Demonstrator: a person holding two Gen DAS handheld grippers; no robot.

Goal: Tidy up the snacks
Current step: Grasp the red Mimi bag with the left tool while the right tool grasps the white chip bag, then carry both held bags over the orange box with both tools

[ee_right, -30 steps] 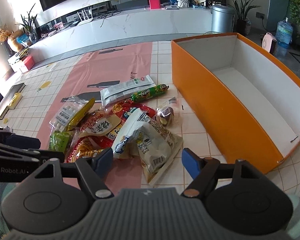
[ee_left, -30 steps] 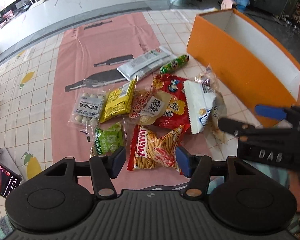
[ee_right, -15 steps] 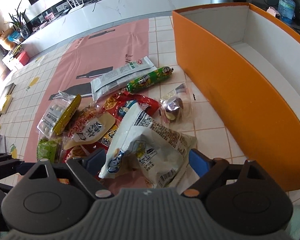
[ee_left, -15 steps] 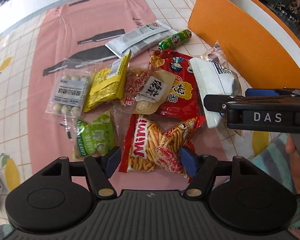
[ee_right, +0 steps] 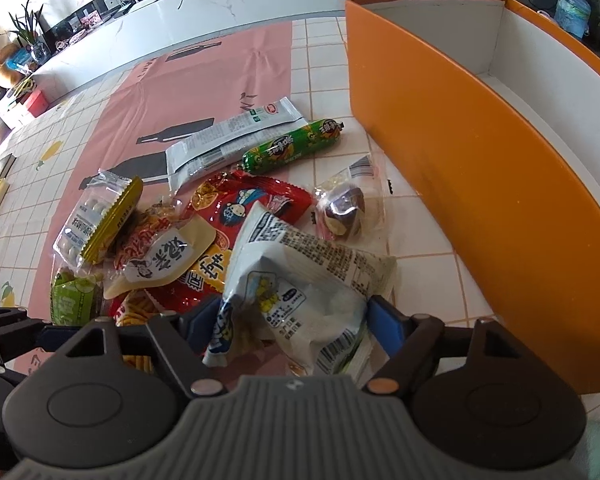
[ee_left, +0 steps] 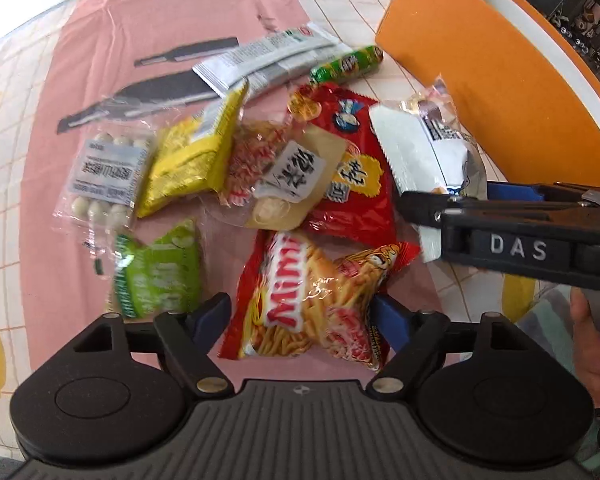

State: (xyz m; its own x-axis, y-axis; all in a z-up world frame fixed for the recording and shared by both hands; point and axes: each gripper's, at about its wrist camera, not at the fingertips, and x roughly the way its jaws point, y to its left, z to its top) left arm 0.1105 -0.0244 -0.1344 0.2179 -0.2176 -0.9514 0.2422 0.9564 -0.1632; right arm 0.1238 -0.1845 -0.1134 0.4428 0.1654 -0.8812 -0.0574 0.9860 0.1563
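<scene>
A pile of snack packs lies on a pink mat (ee_left: 100,60). My left gripper (ee_left: 300,316) points down over a red Mimi stick-snack bag (ee_left: 312,300). Its jaws are opening, with the bag lying between the blue pads and not gripped. My right gripper (ee_right: 292,320) is closing on a white snack bag (ee_right: 300,280); its pads press on both sides of the bag and crumple it. In the left wrist view the right gripper (ee_left: 452,196) comes in from the right over that white bag (ee_left: 416,148). The orange box (ee_right: 460,160) stands open to the right.
A green sausage (ee_right: 292,144), a long white packet (ee_right: 228,136), a red biscuit pack (ee_right: 252,208) and a clear chestnut pack (ee_right: 340,212) lie near the box. Yellow (ee_left: 188,160), green (ee_left: 160,272) and white-candy (ee_left: 104,176) packs lie on the left. A hand (ee_left: 596,340) holds the right gripper.
Both grippers came down closer to the pile. The left jaws spread wider around the Mimi bag. The right jaws narrowed onto the white bag, which now looks squeezed.
</scene>
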